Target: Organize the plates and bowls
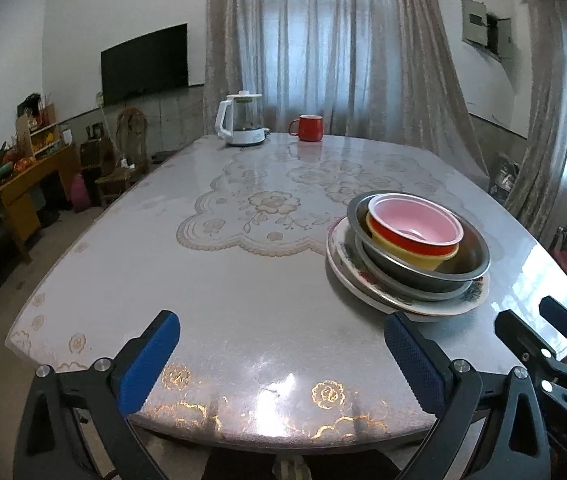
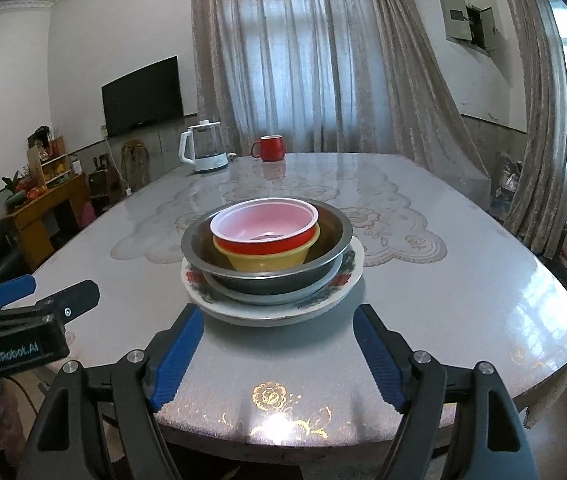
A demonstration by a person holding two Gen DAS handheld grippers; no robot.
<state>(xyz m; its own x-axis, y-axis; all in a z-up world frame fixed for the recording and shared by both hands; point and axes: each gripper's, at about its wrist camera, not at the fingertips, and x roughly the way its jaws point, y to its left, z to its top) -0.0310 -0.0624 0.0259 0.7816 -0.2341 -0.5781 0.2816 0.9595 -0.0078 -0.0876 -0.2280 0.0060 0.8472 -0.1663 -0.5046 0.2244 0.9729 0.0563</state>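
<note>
Stack sits on the table [image 2: 463,308], near edge, straight ahead of the right gripper [image 2: 279,354] — jaws apart, nothing btwn them, stack just beyond the tips. Bottom up: plate [image 2: 271,312], shallow dish [image 2: 271,297] on it, metal bowl [image 2: 267,268] on that, two smaller bowls nested inside — inner bowl [image 2: 263,226] in the outer bowl [image 2: 269,260]. Left gripper [image 1: 281,350] hangs over the near edge, left of the stack, jaws wide, only bare tabletop btwn them. Far side of the table: kettle [image 2: 203,152] at left, mug [image 2: 270,148] just right of it, well apart from the stack. Curtain [image 2: 315,60] behind the table, TV [image 2: 143,96] on the wall at left.
</note>
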